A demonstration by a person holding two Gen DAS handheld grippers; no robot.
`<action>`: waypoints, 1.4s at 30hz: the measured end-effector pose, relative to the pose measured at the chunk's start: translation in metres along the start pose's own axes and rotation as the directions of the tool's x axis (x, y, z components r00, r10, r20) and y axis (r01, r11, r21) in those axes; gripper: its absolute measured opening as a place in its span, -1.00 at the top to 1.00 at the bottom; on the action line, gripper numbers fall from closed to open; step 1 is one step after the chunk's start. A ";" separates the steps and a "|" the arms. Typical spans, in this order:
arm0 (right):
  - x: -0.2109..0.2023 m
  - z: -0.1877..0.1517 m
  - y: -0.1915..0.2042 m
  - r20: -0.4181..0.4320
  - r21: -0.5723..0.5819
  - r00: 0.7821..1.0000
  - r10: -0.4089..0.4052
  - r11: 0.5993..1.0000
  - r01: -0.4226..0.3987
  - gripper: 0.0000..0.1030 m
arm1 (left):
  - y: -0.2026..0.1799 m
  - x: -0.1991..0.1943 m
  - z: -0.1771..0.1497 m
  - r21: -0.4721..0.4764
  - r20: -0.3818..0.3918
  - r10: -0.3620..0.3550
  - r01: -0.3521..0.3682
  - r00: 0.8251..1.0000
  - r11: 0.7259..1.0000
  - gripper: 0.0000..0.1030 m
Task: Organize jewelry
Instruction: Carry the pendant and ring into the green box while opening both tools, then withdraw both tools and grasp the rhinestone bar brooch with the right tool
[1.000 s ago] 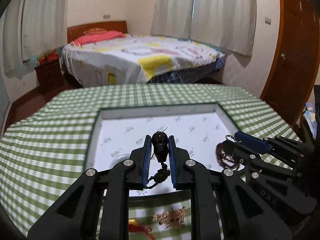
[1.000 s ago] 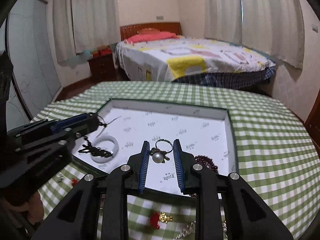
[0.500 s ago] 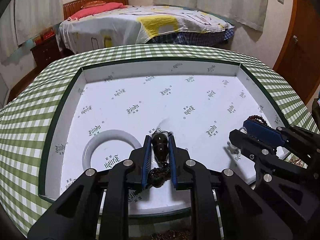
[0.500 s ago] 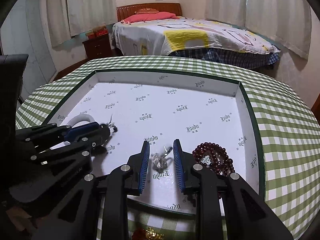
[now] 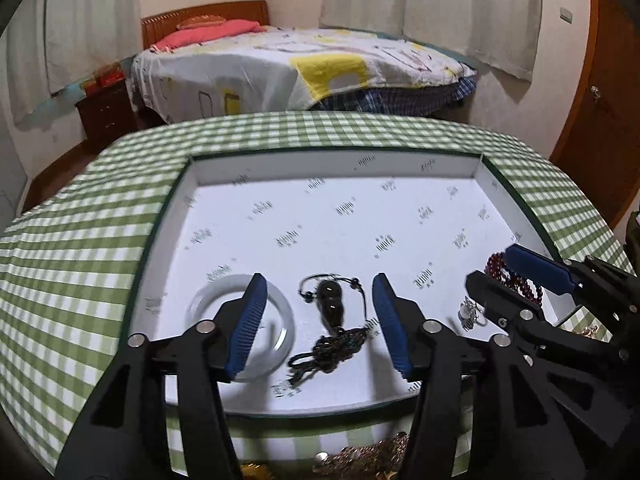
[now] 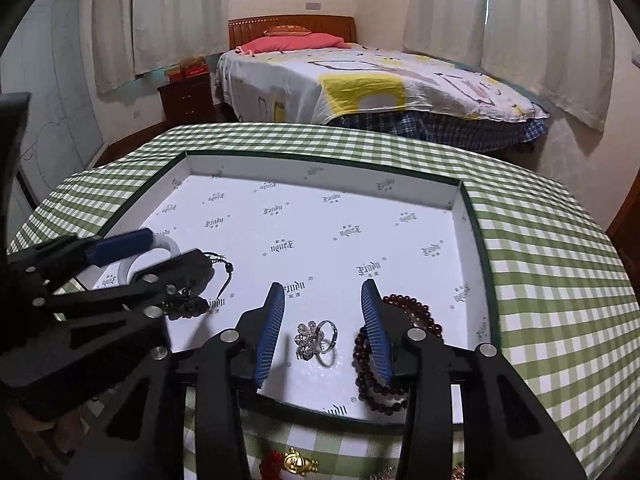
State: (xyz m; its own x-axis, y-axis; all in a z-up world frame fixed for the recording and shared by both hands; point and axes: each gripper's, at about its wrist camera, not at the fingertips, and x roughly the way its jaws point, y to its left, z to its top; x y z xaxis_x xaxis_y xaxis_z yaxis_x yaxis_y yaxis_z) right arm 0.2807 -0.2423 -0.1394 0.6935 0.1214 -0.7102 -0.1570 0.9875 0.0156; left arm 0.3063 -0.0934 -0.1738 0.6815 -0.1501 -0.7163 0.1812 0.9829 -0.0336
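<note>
Left hand-held gripper (image 5: 318, 320) jaws opening, dark pendant (image 5: 331, 307) lying loose between; right hand-held gripper (image 6: 323, 330) opening around flower ring (image 6: 316, 338) in tray (image 6: 320, 164).

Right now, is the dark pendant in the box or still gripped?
In the box. The dark pendant lies on the box floor; the left gripper is opening, pads clear.

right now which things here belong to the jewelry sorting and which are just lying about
Part of the job:
- box
- dark pendant
- flower ring
- red bead bracelet
- white bangle
- gold charm, not yet in the box

Just lying about:
- bed
- nightstand
- curtains
</note>
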 end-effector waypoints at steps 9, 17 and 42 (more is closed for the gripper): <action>-0.035 -0.012 -0.006 0.012 0.038 0.999 -0.050 0.998 0.049 0.22 | 0.020 -0.036 -0.012 -0.050 0.025 0.052 -0.050 0.998 0.998 -0.15; -0.063 -0.043 -0.013 -0.014 0.060 0.997 -0.078 0.995 0.079 0.22 | 0.036 -0.070 -0.042 -0.053 0.026 0.127 -0.125 0.992 0.991 -0.28; -0.043 -0.084 -0.017 -0.124 0.078 0.988 -0.090 0.992 0.100 0.22 | 0.074 -0.080 -0.093 -0.131 -0.073 0.199 -0.208 0.977 0.969 -0.29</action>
State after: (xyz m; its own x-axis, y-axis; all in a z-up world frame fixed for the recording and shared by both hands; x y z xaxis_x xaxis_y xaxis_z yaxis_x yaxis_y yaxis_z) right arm 0.1950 -0.2727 -0.1684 0.6126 0.0183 -0.7902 -0.0314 0.9995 -0.0013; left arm 0.1991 0.0012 -0.1836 0.6506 0.0571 -0.7573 -0.0590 0.9980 0.0246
